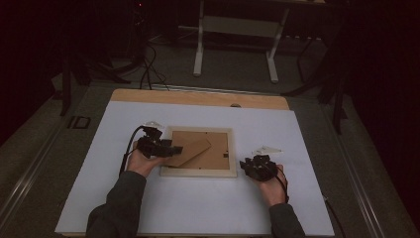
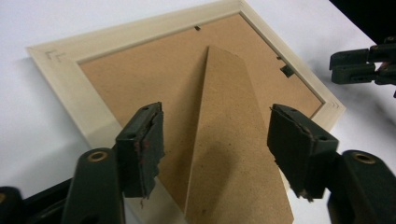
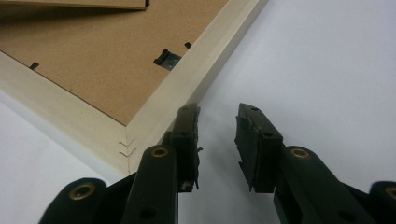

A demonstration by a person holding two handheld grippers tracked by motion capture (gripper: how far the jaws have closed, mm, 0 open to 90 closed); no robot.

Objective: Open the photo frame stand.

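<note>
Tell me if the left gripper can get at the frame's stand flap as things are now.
Probably yes. The left gripper is open, with its jaws on either side of the stand flap, which lifts off the frame backing. Nothing lies between them, and the right gripper waits off the frame's other side.

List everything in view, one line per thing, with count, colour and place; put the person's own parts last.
Pale wooden picture frame: one, cream rim, lying face down at the middle of the table.
Brown fibreboard backing: one, tan, set inside the frame.
Brown fibreboard stand leg: one, tan, lying across the backing, between the open jaws of the left gripper.
White table sheet: one, white, covering the tabletop.
White metal stand: one, on the floor beyond the table.
Left gripper: one, black, open, over the frame's left part.
Right gripper: one, black, open, beside the frame's right corner.
Forearms: two, dark grey sleeves, at the near edge.
</note>
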